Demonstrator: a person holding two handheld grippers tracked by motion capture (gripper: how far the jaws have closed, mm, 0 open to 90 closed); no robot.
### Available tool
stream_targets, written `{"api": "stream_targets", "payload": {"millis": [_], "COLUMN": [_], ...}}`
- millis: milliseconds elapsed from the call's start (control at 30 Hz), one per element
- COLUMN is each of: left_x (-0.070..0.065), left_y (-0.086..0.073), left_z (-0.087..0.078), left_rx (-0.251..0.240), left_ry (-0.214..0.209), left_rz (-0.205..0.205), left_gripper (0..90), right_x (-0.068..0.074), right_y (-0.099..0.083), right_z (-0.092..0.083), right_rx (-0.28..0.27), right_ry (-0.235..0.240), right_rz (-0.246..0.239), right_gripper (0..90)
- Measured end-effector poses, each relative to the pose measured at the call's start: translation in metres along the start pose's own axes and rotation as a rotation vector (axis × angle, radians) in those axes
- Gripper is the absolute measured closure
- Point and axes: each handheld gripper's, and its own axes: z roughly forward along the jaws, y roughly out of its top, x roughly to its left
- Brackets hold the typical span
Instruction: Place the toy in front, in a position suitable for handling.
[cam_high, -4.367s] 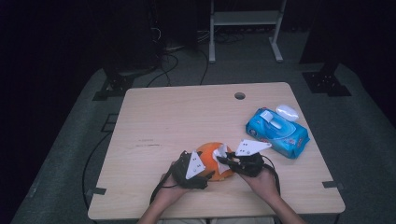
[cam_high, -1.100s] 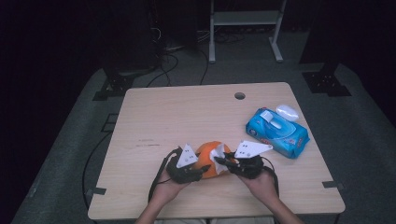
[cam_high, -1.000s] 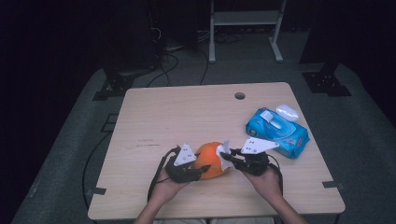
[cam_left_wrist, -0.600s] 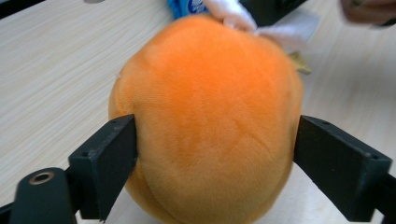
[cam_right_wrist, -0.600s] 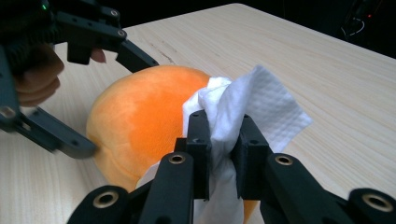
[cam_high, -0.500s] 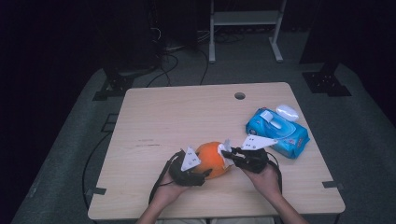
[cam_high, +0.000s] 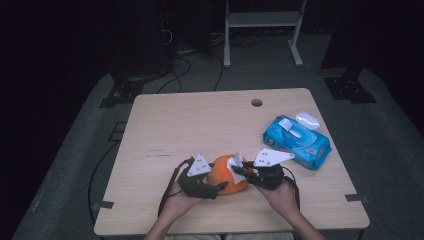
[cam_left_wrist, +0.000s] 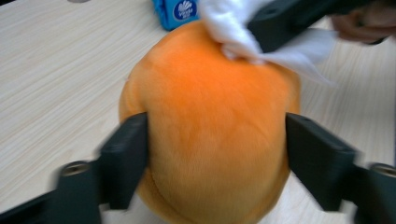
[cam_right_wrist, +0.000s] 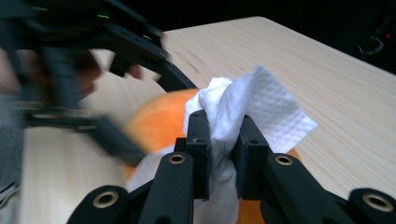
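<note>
Wooden surface, pale, carrying all items. Blue wipes pack toward far right, well apart from the work. Orange plush ball near front edge, set between the fingers of the left gripper; fingers just opened wide, flanking both sides of the ball, contact uncertain through blur. Right gripper just beside, fingers narrow, pinching a white tissue bunched upright between them and draped against the ball's top.
</note>
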Motion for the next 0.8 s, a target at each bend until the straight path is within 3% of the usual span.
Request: {"api": "stream_targets", "payload": {"millis": [100, 200, 300, 433, 500, 600, 700, 800], "left_x": [-0.002, -0.002, -0.004, -0.009, -0.009, -0.002, 0.006, 0.008], "left_y": [-0.001, -0.002, 0.0, 0.006, 0.004, 0.001, -0.003, -0.004], "left_z": [0.004, 0.004, 0.001, 0.001, 0.001, -0.002, -0.001, 0.001], "left_rx": [0.018, 0.012, 0.0, 0.005, 0.01, 0.003, -0.005, -0.015], "left_ry": [0.024, 0.041, 0.061, 0.054, 0.051, 0.033, 0.028, 0.071], "left_rz": [0.02, 0.043, 0.062, 0.085, 0.092, 0.05, 0.004, -0.041], "left_gripper": [16.4, 35.4, 47.5, 50.8, 51.5, 52.1, 50.7, 36.1], "right_x": [-0.01, -0.009, 0.005, 0.034, 0.044, 0.03, 0.008, -0.008], "right_y": [-0.002, -0.001, 0.005, 0.014, 0.015, 0.013, 0.006, -0.001], "right_z": [-0.003, -0.004, -0.005, 0.003, 0.007, 0.003, -0.006, -0.011], "right_rx": [-0.012, -0.013, -0.015, -0.02, 0.005, -0.003, -0.01, -0.001], "right_ry": [-0.018, -0.024, -0.038, 0.036, 0.031, 0.031, -0.029, -0.075], "right_rz": [0.031, 0.027, -0.025, -0.102, -0.154, -0.105, -0.056, -0.011], "right_gripper": [77.7, 77.6, 77.6, 77.5, 77.7, 77.9, 77.8, 77.8]}}
